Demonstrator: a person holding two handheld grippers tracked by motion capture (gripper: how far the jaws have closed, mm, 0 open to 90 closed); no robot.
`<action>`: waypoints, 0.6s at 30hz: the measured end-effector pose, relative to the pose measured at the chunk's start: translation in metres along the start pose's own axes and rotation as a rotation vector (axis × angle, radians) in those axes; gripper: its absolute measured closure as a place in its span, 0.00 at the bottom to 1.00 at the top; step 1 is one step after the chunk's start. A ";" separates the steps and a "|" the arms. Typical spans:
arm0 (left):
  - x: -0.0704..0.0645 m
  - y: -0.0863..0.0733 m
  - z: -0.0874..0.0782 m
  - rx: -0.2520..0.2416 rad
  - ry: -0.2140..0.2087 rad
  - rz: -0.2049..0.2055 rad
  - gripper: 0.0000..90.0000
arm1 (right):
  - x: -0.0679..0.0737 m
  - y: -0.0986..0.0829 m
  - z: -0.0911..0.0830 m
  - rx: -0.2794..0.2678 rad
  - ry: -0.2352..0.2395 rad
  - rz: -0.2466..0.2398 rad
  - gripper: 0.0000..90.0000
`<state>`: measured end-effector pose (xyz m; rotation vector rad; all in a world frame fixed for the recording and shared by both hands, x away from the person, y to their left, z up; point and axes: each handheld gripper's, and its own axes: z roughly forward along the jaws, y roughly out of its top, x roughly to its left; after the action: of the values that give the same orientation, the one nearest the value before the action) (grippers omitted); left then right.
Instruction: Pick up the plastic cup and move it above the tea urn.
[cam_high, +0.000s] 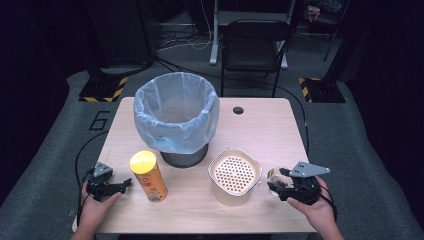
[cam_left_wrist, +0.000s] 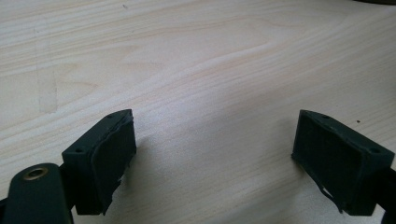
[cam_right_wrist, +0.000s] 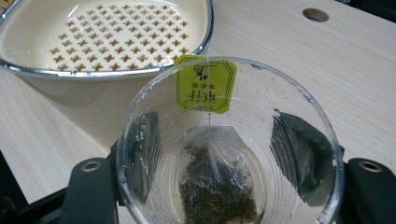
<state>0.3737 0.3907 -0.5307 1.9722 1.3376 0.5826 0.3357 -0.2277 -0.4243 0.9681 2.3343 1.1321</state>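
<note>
While the left gripper (cam_high: 126, 183) rests low on the pale wood-grain table (cam_high: 270, 130) near its front left corner, its jaws stand wide apart with bare tabletop between the black, rubbery pads (cam_left_wrist: 109, 158). Just to its right stands a tall cylindrical canister (cam_high: 148, 176), orange-yellow with a flat yellow lid; printing runs round its side, too small to read. Behind it sits a round dark waste bin (cam_high: 176, 119) lined with a thin, crinkled, pale blue plastic bag folded over the rim. Right of the canister is a cream, rounded-square strainer bowl (cam_high: 235, 175) with a thin metallic rim and a floor pierced by rows of small cross-shaped holes. Just beside its right edge, the right gripper (cam_high: 273, 186) is clamped on a clear plastic cup (cam_right_wrist: 229, 154), one black pad pressed against each side of its wall, seen through the plastic. Inside the cup lies a used tea bag (cam_right_wrist: 217, 179), translucent mesh over dark wet leaves, its string leading up to a yellow-green paper tag (cam_right_wrist: 204, 87) hung at the rim. Dark characters are printed on the tag, upside down in the right gripper view and not legible. A round cable hole (cam_high: 238, 110) sits near the table's far edge.
</note>
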 end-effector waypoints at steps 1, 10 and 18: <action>0.000 0.000 0.001 -0.007 0.003 0.000 0.15 | 0.000 0.001 0.000 -0.002 -0.003 0.006 0.36; 0.000 0.000 0.000 0.003 -0.001 0.002 0.15 | -0.011 0.019 -0.005 -0.006 -0.020 -0.016 0.36; 0.000 0.000 0.000 -0.003 0.002 -0.001 0.15 | -0.020 0.035 -0.009 -0.009 -0.028 -0.034 0.36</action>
<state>0.3738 0.3906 -0.5309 1.9694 1.3377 0.5859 0.3592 -0.2310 -0.3904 0.9318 2.3121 1.1081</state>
